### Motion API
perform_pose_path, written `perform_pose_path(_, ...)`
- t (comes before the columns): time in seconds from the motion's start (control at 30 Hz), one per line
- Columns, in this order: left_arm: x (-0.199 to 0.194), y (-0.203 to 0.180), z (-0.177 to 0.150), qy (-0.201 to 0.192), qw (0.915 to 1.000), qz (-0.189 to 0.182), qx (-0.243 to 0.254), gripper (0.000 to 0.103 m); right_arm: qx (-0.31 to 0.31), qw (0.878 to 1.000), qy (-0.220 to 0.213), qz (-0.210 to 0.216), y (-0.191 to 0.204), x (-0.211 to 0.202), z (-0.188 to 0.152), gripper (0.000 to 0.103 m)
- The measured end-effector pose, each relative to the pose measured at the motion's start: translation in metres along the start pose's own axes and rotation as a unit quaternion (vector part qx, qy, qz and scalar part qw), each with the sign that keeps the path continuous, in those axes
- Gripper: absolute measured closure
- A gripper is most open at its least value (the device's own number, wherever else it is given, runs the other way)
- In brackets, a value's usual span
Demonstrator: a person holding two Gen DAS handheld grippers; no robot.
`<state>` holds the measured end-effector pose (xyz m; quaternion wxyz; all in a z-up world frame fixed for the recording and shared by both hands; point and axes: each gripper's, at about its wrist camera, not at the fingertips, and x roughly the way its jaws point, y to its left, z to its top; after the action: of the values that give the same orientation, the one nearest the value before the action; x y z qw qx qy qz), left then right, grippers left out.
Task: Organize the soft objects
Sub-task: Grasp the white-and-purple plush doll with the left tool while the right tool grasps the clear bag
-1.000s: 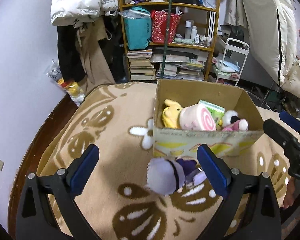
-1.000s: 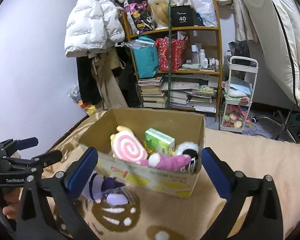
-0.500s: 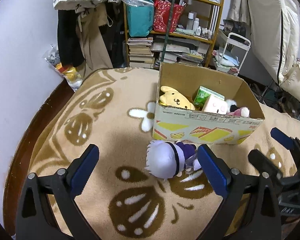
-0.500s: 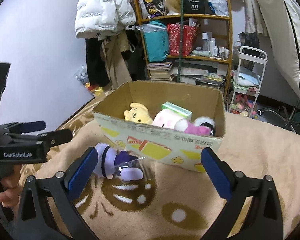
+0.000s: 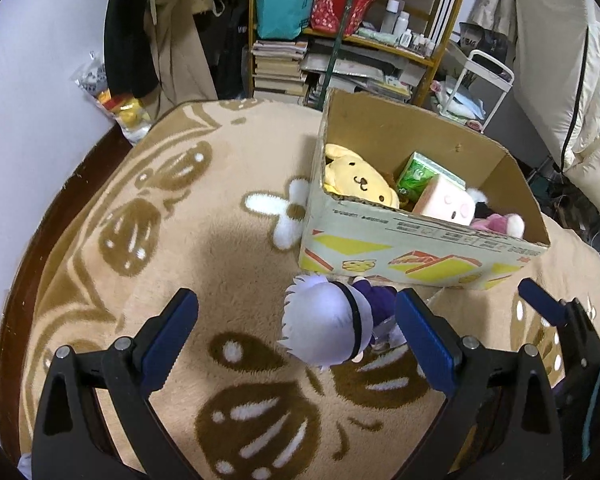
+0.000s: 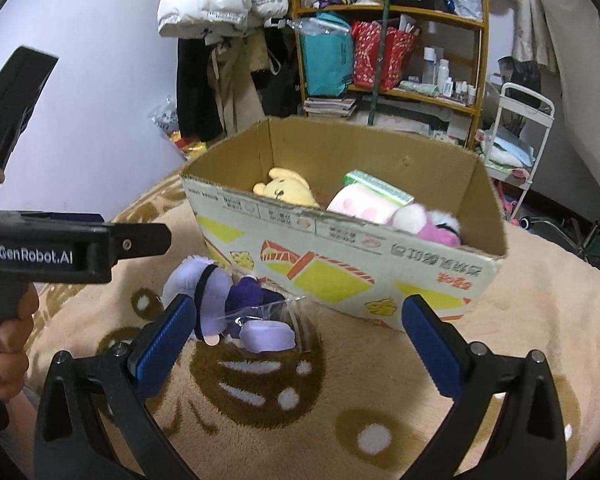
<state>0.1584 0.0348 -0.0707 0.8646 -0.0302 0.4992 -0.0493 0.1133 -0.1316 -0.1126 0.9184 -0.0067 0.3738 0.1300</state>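
Observation:
A white-haired doll in purple clothes (image 5: 332, 328) lies on the beige blanket just in front of the cardboard box (image 5: 420, 252); it also shows in the right wrist view (image 6: 228, 304), partly in clear plastic. The box (image 6: 340, 264) holds a yellow dog plush (image 5: 360, 182), a pink square plush (image 5: 446, 204), a green tissue pack (image 5: 418, 170) and a pink-white plush (image 6: 436, 228). My left gripper (image 5: 296, 336) is open and empty above the doll. My right gripper (image 6: 296, 336) is open and empty, low beside the doll.
The blanket (image 5: 160, 240) covers a bed with a dark wooden edge (image 5: 28, 264) on the left. Behind the box stand a cluttered wooden shelf (image 5: 352, 40), hanging coats (image 6: 220, 60) and a white trolley (image 6: 520, 132). The left gripper's body (image 6: 52, 248) reaches in at the right view's left.
Both grippers have moved down and closer to the doll and the box. The right gripper has swung left towards the doll. Both stay open.

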Motion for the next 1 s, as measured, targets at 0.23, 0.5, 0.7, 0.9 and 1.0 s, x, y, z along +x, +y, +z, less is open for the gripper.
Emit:
perform_pose_path(0.23, 0.025, 0.001, 0.005, 0.035, 0.9994, -0.002, -0.009, 0.006, 0.000, 1.000, 0.022, 0.005, 0.002, 0.024, -0.002, 0.000)
perform_pose_path(0.5, 0.048, -0.002, 0.001, 0.072, 0.9973, -0.008, -0.010, 0.006, -0.001, 0.999, 0.047, 0.012, 0.004, 0.047, -0.006, 0.000)
perform_pose_path(0.7, 0.063, -0.005, -0.001, 0.100, 0.9948, -0.017, -0.006, 0.006, -0.014, 0.998, 0.058, 0.023, 0.010, 0.057, -0.009, 0.000)
perform_pose_path(0.9, 0.075, -0.007, -0.003, 0.120, 0.9926, -0.018, -0.005, 0.006, -0.019, 0.997, 0.075, 0.022, 0.013, 0.070, -0.015, 0.000)
perform_pose_path(1.0, 0.079, -0.008, -0.004, 0.124, 0.9923, -0.009, 0.002, 0.006, -0.018, 0.996, 0.084, 0.021, 0.012, 0.077, -0.018, 0.000)
